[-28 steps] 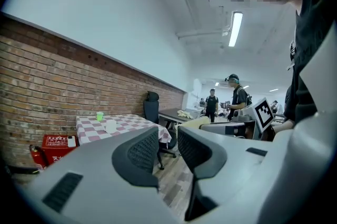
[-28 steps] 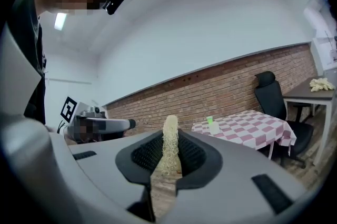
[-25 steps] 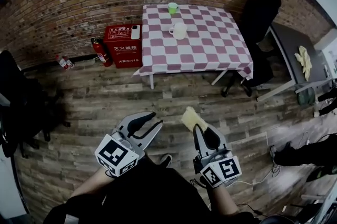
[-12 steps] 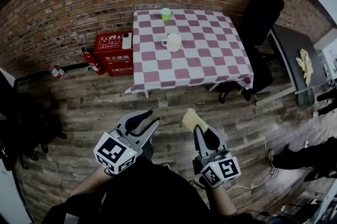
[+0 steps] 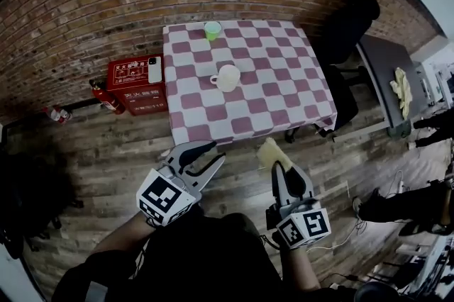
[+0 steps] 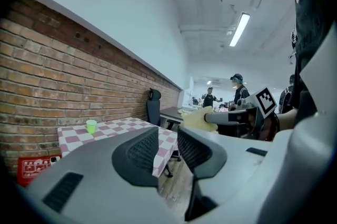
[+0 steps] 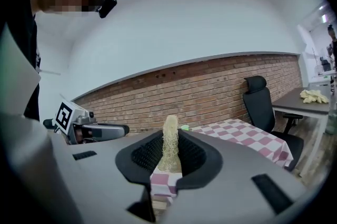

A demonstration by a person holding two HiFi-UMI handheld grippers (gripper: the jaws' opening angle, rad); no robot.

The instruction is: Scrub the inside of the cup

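Head view: the left gripper (image 5: 207,156) and right gripper (image 5: 282,173) are held out over the floor. The white cup (image 5: 228,78) stands on the checked worktop (image 5: 284,91), well ahead of both pairs of jaws, with a green cup (image 5: 212,30) beyond it. Left gripper view: jaws apart, nothing between them. Right gripper view: jaws clamped on a yellow scrubbing sponge (image 7: 170,141), which projects past their tips. Step in hand, as judged: the approach; scrubbing not yet begun. Next, the left jaws must steady the cup before the sponge enters its mouth.
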